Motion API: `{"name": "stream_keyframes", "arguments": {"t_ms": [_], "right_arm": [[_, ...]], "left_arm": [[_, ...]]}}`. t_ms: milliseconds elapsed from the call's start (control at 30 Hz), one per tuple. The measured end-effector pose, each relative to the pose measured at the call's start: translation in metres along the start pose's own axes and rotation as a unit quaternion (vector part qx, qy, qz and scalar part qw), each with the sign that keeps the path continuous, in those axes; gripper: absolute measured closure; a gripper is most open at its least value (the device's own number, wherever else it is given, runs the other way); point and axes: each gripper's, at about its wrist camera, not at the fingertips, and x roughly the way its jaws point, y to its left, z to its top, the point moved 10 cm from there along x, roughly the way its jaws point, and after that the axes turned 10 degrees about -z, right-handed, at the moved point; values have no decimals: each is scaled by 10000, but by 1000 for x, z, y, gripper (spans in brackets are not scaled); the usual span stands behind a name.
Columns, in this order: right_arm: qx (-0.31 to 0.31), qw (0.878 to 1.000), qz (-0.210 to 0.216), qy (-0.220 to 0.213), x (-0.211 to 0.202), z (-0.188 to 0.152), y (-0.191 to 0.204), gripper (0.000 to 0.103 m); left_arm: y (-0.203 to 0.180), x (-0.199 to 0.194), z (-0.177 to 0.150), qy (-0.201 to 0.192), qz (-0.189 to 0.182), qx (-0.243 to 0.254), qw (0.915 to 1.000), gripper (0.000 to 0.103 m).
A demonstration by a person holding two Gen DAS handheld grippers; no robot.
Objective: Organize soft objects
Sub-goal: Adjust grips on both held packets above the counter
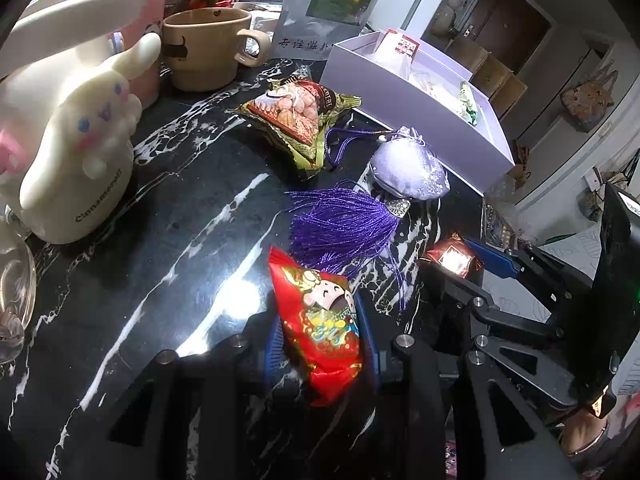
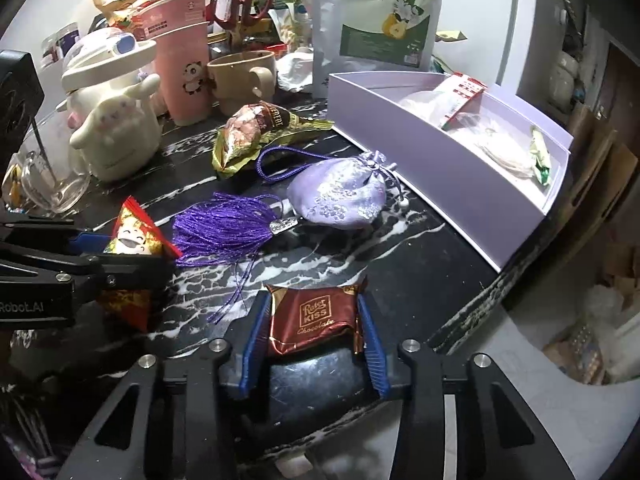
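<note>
Left wrist view shows my left fingers [image 1: 320,344] closed on a red snack packet [image 1: 320,320], pinched at both sides just above the dark marble tabletop [image 1: 180,280]. Whether the packet is lifted clear or brushing the surface I cannot tell. My right fingers [image 2: 314,336] are narrowed onto a brown chocolate wrapper [image 2: 314,318], the blue pads touching its left and right edges at the near side of the tabletop.

I judge the task partly done. The lavender box [image 2: 440,168] at the far right already holds a few things: a clear packet with a red label [image 2: 460,98], something pale and soft, and a green-wrapped piece [image 2: 540,158] at its right end. Much of the box is bare.

Left on the tabletop, between my fingers and the box, are a purple pouch [image 2: 340,196] with its cord and purple tassel [image 2: 228,228], the tassel just beside the red packet, and farther off a gold-green snack bag [image 2: 248,136]. So two items are in hand and, by my reckoning, two more wait. The mug [image 2: 240,76], pink cups [image 2: 182,60] and white character jar [image 2: 116,128] at the far left look like bystanders.
</note>
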Motion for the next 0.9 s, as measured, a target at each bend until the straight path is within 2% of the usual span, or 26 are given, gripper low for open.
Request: {"name": "stream_keyframes", "arguments": {"t_ms": [400,733,900], "right_arm": [[462,9983,359,4,-8,-1,-3,66],[636,9972,375,-125,-21,2,-9,67],[659,9970,405,-82,-21,-2,-8,67]], "left_arm": [[-3,-4,3,-57,11,28,10000,70],[-9,-11,7,-178,3,86,9998,70],[-6,-7,3,-114,128,123,9998,70]]}}
